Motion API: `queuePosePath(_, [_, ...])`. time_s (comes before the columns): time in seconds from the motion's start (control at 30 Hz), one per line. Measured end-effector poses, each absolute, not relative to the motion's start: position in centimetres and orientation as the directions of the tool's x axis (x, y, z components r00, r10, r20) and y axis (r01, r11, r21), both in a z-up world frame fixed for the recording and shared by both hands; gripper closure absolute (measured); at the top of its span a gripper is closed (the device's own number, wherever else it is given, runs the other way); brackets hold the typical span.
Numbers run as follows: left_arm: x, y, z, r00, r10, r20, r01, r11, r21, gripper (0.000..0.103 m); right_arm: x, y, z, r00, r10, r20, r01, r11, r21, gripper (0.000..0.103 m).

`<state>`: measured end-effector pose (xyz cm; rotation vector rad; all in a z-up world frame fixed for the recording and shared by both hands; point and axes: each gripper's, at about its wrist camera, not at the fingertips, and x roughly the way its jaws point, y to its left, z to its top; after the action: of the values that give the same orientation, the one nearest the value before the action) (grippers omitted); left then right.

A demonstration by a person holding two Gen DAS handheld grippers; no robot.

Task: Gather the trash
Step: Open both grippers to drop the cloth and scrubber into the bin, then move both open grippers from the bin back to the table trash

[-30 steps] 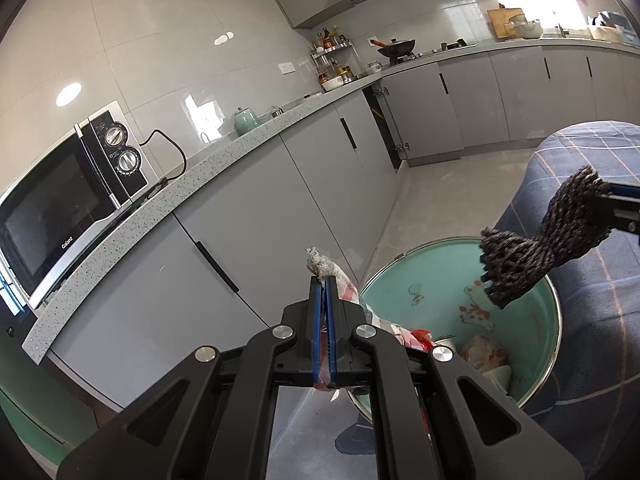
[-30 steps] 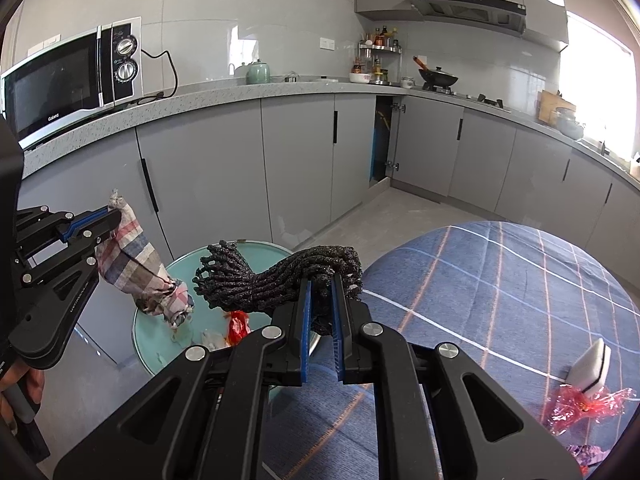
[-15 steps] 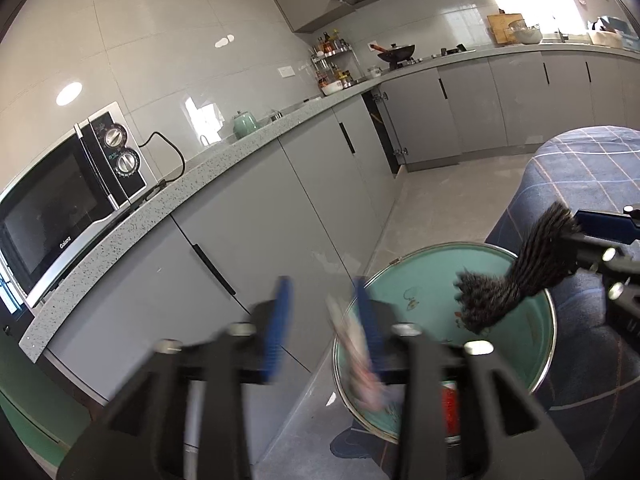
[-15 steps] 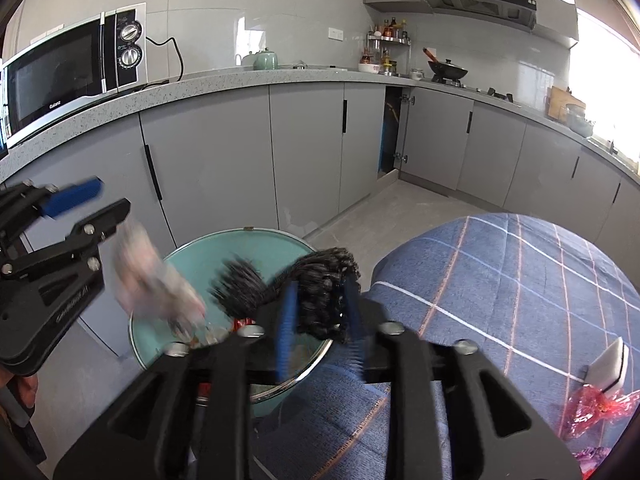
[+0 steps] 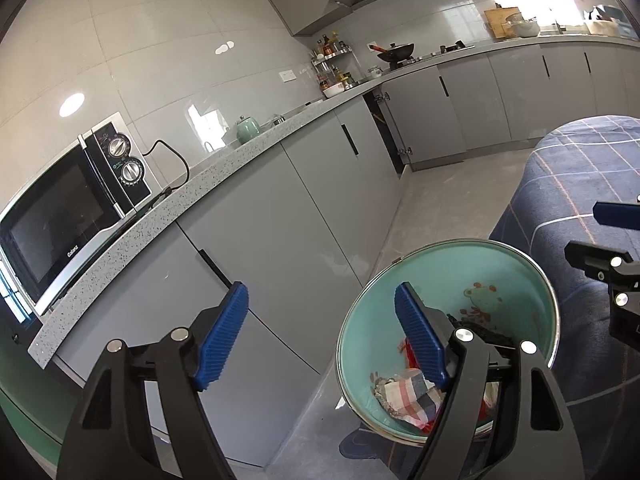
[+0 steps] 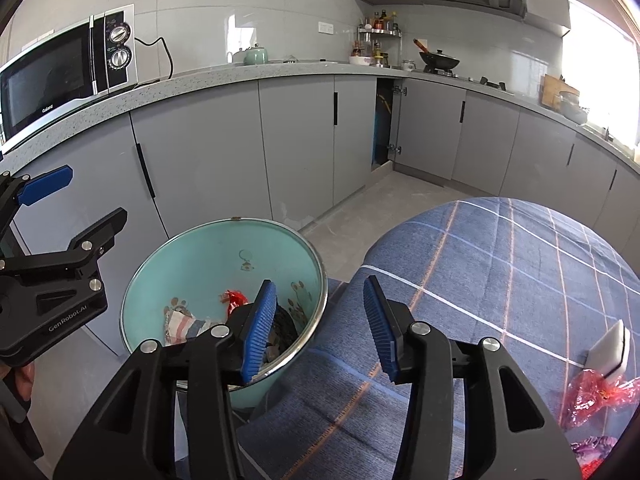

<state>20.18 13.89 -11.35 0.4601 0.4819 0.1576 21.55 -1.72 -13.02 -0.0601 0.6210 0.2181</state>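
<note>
Both hand-held grippers, left (image 5: 320,336) and right (image 6: 320,328), hang spread apart and empty above the teal bin (image 6: 192,256). The checked rag (image 5: 412,396) and black mesh (image 6: 282,332) lie inside it.

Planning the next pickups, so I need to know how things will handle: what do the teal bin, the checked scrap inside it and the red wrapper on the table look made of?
Teal round bin: probably enamelled metal, given its glossy wall and silvery rim. Checked scrap: woven cloth, limp and frayed. Red wrapper: thin translucent plastic film, crinkled and shiny.
</note>
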Motion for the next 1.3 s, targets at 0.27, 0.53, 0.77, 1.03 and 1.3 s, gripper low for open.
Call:
queuePosePath(0.27, [19.7,13.1,-11.0,0.883,0.245,-0.400,-0.029,0.880,0.473,0.020,20.7,-2.6,-12.2,0.802,0.170,-0.572,-0.203,0.979,0.006,0.054])
queuePosePath(0.53, [19.0,12.0,-10.4,0.894,0.239,-0.379,-0.028,0.873,0.486,0.015,19.3,-5.0,-10.7,0.821,0.144,-0.553,-0.167,0.986,0.008,0.052])
queuePosePath(0.77, [18.5,10.8,-8.9,0.907,0.213,-0.363,-0.015,0.879,0.476,0.010,16.9,-8.0,-8.9,0.843,0.091,-0.531,-0.127,0.991,-0.032,0.048])
queuePosePath(1.03, [17.4,5.7,-8.9,0.922,0.113,-0.370,0.082,0.877,0.473,0.008,13.7,-14.3,-8.2,0.857,-0.016,-0.514,-0.013,0.999,-0.053,0.044])
queuePosePath(1.3, [15.7,-0.3,-9.5,0.919,-0.006,-0.393,0.199,0.869,0.453,0.006,10.1,-22.0,-9.0,0.837,-0.152,-0.525,0.143,0.988,-0.059,0.044])
